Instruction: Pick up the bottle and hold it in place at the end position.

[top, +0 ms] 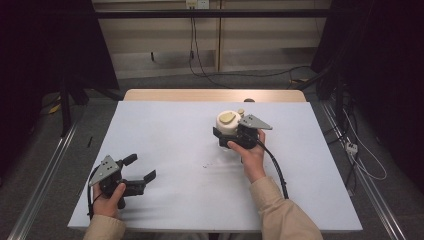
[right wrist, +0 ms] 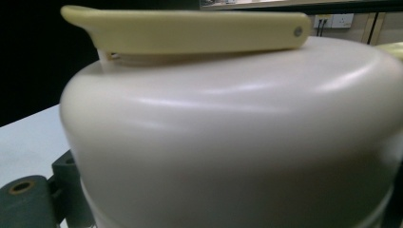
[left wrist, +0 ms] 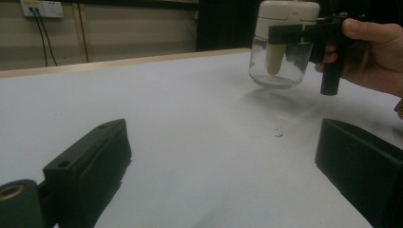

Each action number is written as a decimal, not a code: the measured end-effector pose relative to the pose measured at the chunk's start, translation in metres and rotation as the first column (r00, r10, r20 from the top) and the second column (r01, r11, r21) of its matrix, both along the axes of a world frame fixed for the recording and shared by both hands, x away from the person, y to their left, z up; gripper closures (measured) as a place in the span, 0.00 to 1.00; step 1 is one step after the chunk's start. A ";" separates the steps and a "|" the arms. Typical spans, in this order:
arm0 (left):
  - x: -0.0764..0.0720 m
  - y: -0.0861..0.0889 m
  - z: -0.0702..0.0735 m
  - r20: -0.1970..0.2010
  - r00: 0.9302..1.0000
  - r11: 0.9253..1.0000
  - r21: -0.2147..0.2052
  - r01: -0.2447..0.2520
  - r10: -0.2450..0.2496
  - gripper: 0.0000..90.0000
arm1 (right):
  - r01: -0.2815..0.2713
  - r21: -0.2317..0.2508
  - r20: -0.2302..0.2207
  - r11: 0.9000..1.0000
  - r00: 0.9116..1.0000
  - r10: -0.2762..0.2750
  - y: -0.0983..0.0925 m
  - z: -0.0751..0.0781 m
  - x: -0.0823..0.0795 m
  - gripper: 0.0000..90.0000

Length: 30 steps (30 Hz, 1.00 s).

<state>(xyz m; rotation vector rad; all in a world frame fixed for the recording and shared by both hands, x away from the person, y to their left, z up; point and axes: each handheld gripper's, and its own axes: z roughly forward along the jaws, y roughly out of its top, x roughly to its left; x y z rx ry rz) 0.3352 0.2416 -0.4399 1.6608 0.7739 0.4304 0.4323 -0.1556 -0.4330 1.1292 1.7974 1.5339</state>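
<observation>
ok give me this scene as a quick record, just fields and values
jar: clear glass jar with a cream lid, lifted just off the table
right gripper: fingers closed on the jar below the lid
left gripper: open, holding nothing, near the front left of the table
table: white top, a few small dark specks near the middle

Dim, soft overhead light — dark edges, close lid [right wrist: 228,133] blurred.

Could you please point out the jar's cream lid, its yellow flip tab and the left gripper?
cream lid [right wrist: 228,137], right gripper view, its curved side.
yellow flip tab [right wrist: 190,31], right gripper view, mid-length.
left gripper [top: 139,168], high view, between its fingertips.
</observation>
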 end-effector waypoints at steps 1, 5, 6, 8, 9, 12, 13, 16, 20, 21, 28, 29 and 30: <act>0.000 0.000 0.000 0.001 1.000 1.000 0.002 0.003 -0.003 0.04 | 0.000 0.000 0.000 1.000 1.000 0.000 0.000 0.000 0.000 0.08; 0.000 0.000 0.000 0.002 1.000 1.000 -0.003 0.006 -0.006 0.04 | -0.008 -0.002 0.006 1.000 1.000 0.008 0.003 0.000 0.001 0.08; 0.000 0.000 0.000 0.003 1.000 1.000 -0.003 0.006 -0.006 0.04 | -0.010 -0.001 0.003 1.000 1.000 0.010 0.003 0.000 0.001 0.08; 0.000 0.000 0.000 0.002 1.000 1.000 -0.002 0.006 -0.006 0.04 | -0.012 -0.005 0.004 1.000 1.000 0.012 0.004 -0.001 0.001 0.08; 0.000 0.000 0.000 0.002 1.000 1.000 -0.002 0.005 -0.005 0.04 | -0.012 -0.005 0.004 1.000 1.000 0.012 0.004 -0.001 0.001 0.08; 0.000 0.000 0.000 0.003 1.000 1.000 -0.001 0.004 -0.004 0.04 | -0.014 -0.006 0.002 1.000 1.000 0.014 0.005 -0.001 0.001 0.08; 0.000 0.000 0.000 0.002 1.000 1.000 0.000 0.006 -0.006 0.04 | -0.016 -0.008 0.003 1.000 1.000 0.017 0.005 -0.002 0.001 0.08; 0.000 0.000 0.000 0.003 1.000 1.000 -0.002 0.007 -0.007 0.04 | -0.015 -0.008 0.004 1.000 1.000 0.015 0.006 -0.002 0.001 0.08; 0.000 0.000 0.000 0.004 1.000 1.000 -0.004 0.006 -0.006 0.04 | -0.020 -0.012 0.003 1.000 1.000 0.020 0.008 -0.003 0.001 0.08; 0.000 0.000 0.000 0.004 1.000 1.000 -0.004 0.007 -0.007 0.04 | -0.022 -0.011 0.005 1.000 1.000 0.022 0.008 -0.003 0.002 0.08; 0.000 0.000 0.000 0.003 1.000 1.000 -0.001 0.008 -0.008 0.04 | -0.025 -0.010 0.000 1.000 1.000 0.025 0.010 -0.003 0.002 0.08; 0.000 0.000 0.000 0.003 1.000 1.000 -0.001 0.007 -0.007 0.04 | -0.024 -0.011 0.000 1.000 1.000 0.024 0.010 -0.003 0.002 0.08; 0.000 0.000 0.000 0.004 1.000 1.000 -0.001 0.007 -0.007 0.04 | -0.024 -0.011 0.000 1.000 1.000 0.024 0.010 -0.003 0.002 0.08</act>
